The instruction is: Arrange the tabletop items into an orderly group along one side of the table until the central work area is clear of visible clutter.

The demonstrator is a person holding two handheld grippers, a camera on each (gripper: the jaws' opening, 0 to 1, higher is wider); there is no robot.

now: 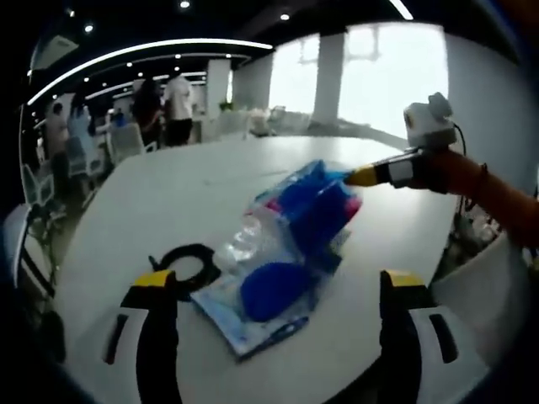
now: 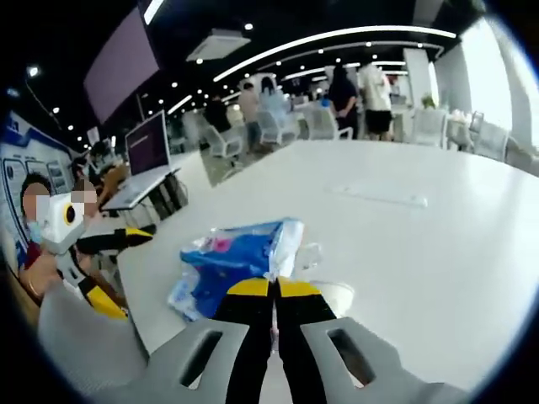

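A clear plastic bag (image 1: 290,244) of blue items lies on the white table (image 1: 168,194) between my left gripper's (image 1: 278,284) wide-open jaws, which do not touch it. The right gripper (image 1: 360,176) reaches in from the right and its yellow tip meets the bag's far end. In the right gripper view the jaws of the right gripper (image 2: 274,289) are pressed together at the edge of the bag (image 2: 236,252). The left gripper (image 2: 118,268) stands open beyond the table's left edge.
A black ring-shaped cable (image 1: 187,249) lies just left of the bag by my left jaw. A flat white strip (image 2: 379,195) rests farther out on the table (image 2: 421,252). A monitor (image 2: 147,143), chairs and standing people are beyond the table.
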